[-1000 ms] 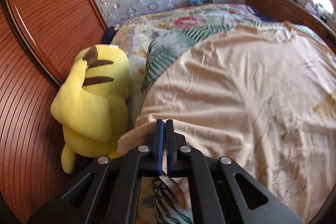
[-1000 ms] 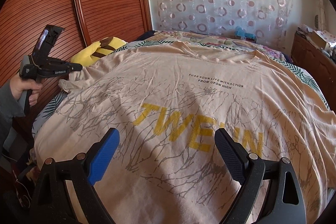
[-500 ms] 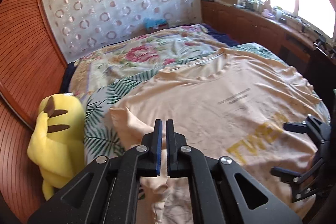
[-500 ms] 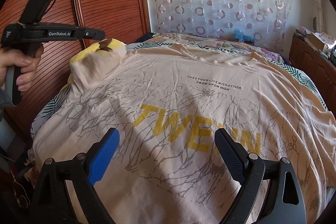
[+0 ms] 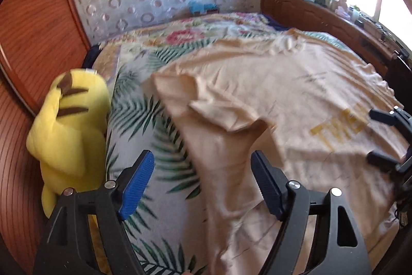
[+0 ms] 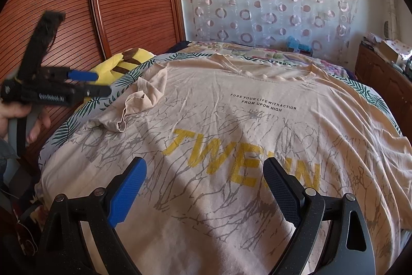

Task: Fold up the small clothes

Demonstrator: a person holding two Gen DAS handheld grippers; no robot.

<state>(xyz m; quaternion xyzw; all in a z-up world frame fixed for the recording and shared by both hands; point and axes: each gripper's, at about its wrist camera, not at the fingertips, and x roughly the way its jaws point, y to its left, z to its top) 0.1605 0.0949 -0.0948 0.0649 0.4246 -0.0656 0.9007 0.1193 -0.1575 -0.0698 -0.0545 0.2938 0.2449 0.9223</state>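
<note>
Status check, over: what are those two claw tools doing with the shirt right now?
Left gripper fingers just opened, nothing between them. Right gripper open, hovering over the T-shirt. Sleeve flopped onto the shirt, crumpled. Yellow plush toy beside the bed edge.

One peach T-shirt (image 6: 231,135) lies spread on the bed, with one sleeve (image 6: 144,97) folded in at its left side. One yellow plush toy (image 5: 69,130) sits at the left edge of the one leaf-print bedspread (image 5: 144,115). Two grippers show: the left gripper (image 5: 203,184) and the right gripper (image 6: 203,195), each with two fingers. One hand (image 6: 15,117) shows at far left. One small blue object (image 6: 296,43), too blurred to identify, sits far back.
</note>
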